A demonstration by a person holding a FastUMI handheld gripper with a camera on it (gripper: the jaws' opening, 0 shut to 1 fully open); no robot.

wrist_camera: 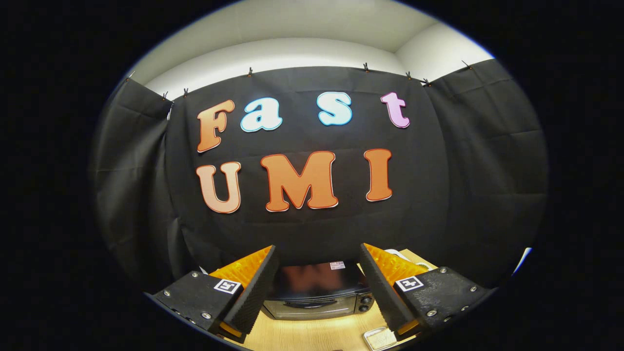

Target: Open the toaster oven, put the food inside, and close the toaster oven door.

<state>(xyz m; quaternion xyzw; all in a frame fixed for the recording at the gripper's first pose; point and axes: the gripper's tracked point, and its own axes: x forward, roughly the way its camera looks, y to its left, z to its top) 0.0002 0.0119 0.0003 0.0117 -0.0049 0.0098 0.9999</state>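
Note:
The toaster oven [319, 292] stands on the wooden table against the black cloth wall, seen from above and in front. Its dark glossy top and silvery front with a handle and two knobs [363, 303] show between my fingers. The door looks closed. My gripper [319, 282] is held high and back from the oven, open, with nothing between the fingers. A small pale item on a tray or plate [380, 338] lies on the table below the right finger, partly cut off; I cannot tell what it is.
The wooden table [317, 334] runs out in front of the oven. A white object [397, 253] peeks out behind the right finger beside the oven. Black cloth hangs behind and to both sides.

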